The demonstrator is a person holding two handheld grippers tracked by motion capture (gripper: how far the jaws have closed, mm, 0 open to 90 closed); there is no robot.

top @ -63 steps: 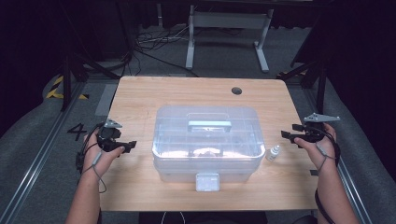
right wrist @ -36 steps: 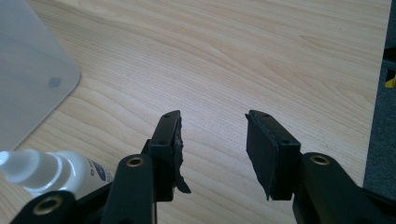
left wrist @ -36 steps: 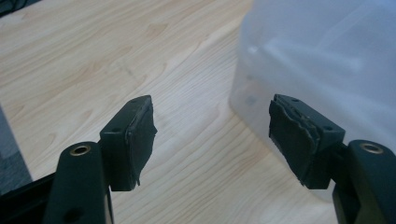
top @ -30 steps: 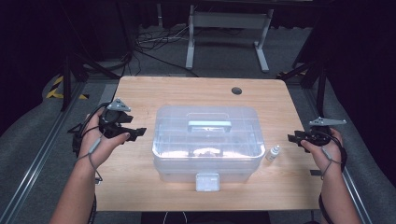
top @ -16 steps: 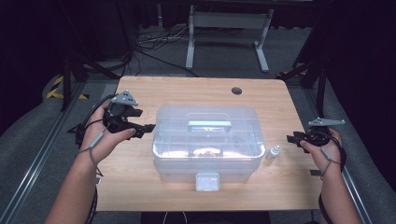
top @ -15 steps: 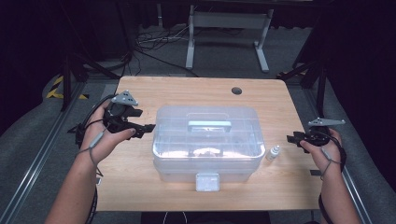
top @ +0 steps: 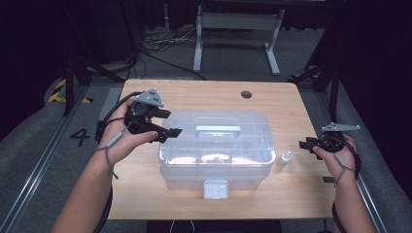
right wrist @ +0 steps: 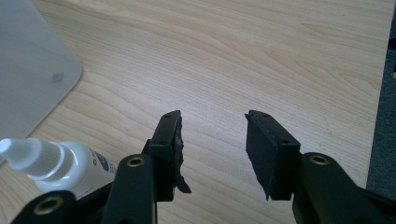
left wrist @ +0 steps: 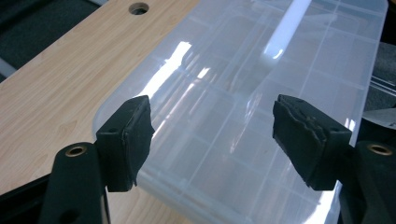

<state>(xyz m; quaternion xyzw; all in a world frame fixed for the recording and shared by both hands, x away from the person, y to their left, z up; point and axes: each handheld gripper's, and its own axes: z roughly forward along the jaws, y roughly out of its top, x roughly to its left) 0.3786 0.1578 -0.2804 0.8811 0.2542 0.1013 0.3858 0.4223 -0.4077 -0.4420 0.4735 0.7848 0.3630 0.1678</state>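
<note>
A clear plastic compartment box with a pale blue handle and a front latch sits mid-table, lid down. My left gripper hovers at the box's left end with jaws open wide over the lid, nothing between them. A small white dropper bottle stands just right of the box. My right gripper stays low near the table's right edge, open and empty, with the bottle just outside its left jaw.
The wooden table has a round cable hole at the back right. Dark floor, cables and a metal stand lie beyond the far edge. Bare wood lies left of the box and in front of it.
My left gripper has risen and moved right, from beside the box's left end to over its lid corner. The right gripper has stayed put.
</note>
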